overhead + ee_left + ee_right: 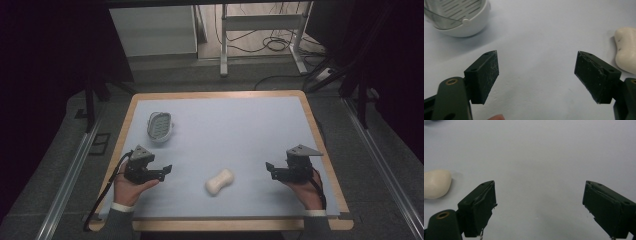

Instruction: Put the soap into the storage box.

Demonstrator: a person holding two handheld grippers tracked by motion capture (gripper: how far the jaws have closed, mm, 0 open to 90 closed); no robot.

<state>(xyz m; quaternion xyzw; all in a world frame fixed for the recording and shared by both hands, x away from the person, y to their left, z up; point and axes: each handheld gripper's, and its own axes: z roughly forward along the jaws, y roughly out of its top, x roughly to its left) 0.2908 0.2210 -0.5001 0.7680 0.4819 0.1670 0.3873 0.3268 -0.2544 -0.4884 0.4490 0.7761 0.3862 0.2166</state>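
Soap bar (pixel 219 181), dish (pixel 159 126), blue mat (pixel 240 130)

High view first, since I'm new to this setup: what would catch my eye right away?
A cream, bone-shaped soap bar lies near the front of the pale blue table mat, between the two grippers. A white oval soap dish with a slotted insert sits toward the far left. The left gripper and right gripper rest open, facing each other.

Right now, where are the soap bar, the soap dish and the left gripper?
soap bar (pixel 219 182): high view, middle of its waist.
soap dish (pixel 160 125): high view, slotted insert at centre.
left gripper (pixel 167 169): high view, between its open fingertips.
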